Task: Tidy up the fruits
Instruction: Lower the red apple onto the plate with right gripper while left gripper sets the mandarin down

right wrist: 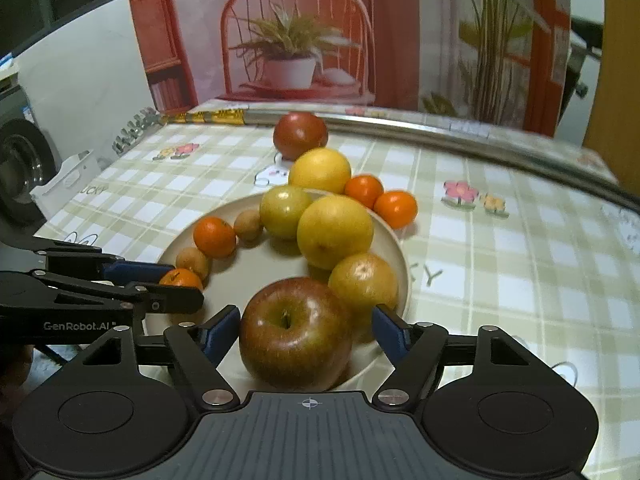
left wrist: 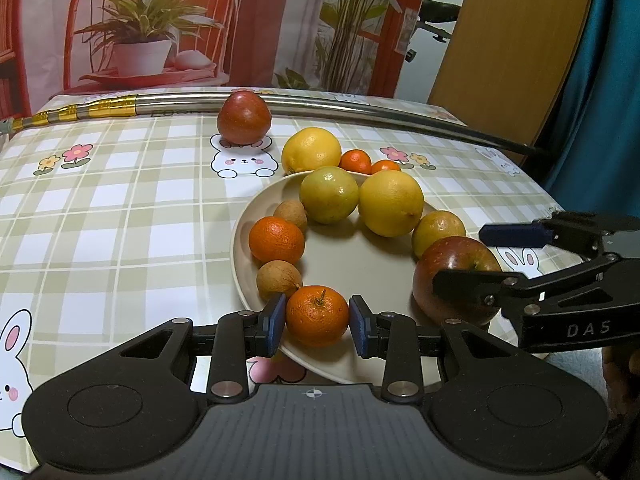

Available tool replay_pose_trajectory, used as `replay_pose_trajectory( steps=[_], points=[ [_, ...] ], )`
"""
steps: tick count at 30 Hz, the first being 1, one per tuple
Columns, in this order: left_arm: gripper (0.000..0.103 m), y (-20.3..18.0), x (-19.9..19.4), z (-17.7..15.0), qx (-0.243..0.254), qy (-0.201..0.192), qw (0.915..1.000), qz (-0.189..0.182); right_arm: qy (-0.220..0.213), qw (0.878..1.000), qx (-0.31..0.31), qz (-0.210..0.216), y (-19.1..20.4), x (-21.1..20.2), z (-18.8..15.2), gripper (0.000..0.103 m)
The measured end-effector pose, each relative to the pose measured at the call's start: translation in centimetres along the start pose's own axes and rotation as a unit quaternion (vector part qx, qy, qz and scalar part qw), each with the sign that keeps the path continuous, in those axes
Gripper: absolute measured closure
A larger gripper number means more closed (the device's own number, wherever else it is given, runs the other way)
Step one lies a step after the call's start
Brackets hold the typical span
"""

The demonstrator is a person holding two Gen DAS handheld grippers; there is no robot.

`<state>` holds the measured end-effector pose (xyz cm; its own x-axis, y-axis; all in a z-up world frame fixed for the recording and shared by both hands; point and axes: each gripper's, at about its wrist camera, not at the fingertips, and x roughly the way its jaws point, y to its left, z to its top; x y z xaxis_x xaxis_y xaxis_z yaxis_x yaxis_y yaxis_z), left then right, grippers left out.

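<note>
On the left side of the beige plate [left wrist: 248, 276], which sits on the checked bench [left wrist: 120, 208], a curve of fruit runs along the rim: a small brown fruit [left wrist: 291, 214], a mandarin [left wrist: 276, 239], and a second brown fruit [left wrist: 278, 279]. At the plate's near edge, the left gripper [left wrist: 318, 319] is closed on a stemmed mandarin [left wrist: 318, 315], its blue pads pressed to the fruit's two sides. Behind the plate, a dark red fruit [left wrist: 244, 117] stands alone on the bench in front of a metal pole [left wrist: 320, 108], with a yellow citrus [left wrist: 311, 151] and two small mandarins [left wrist: 356, 161] just off the plate's far rim. On the plate's far part lie a greenish-yellow fruit [left wrist: 329, 194] and a large lemon [left wrist: 391, 203], touching, then a smaller yellow fruit [left wrist: 438, 232]. At the right end of the curve, a red apple [right wrist: 295, 333] rests on the plate's near right edge. The right gripper [right wrist: 306, 330] stands around it with its jaws apart: the left pad is close against the apple's side, while the right pad is clear of it, with a visible gap.
</note>
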<state>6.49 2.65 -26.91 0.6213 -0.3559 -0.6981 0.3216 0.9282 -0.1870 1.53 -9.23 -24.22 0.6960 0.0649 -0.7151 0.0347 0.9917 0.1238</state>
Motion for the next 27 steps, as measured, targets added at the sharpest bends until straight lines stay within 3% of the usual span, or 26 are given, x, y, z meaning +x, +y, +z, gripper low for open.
replay_pose_trajectory(
  steps=[9,27],
  points=[
    [0.066,0.0,0.0,0.0,0.0,0.0,1.0,0.0,-0.046,0.998,-0.021,-0.032,0.3,-1.1,0.2,0.025],
    [0.066,0.0,-0.2,0.0,0.0,-0.005,1.0,-0.004,-0.063,0.997,-0.015,-0.041,0.0,-1.5,0.0,0.024]
  ],
)
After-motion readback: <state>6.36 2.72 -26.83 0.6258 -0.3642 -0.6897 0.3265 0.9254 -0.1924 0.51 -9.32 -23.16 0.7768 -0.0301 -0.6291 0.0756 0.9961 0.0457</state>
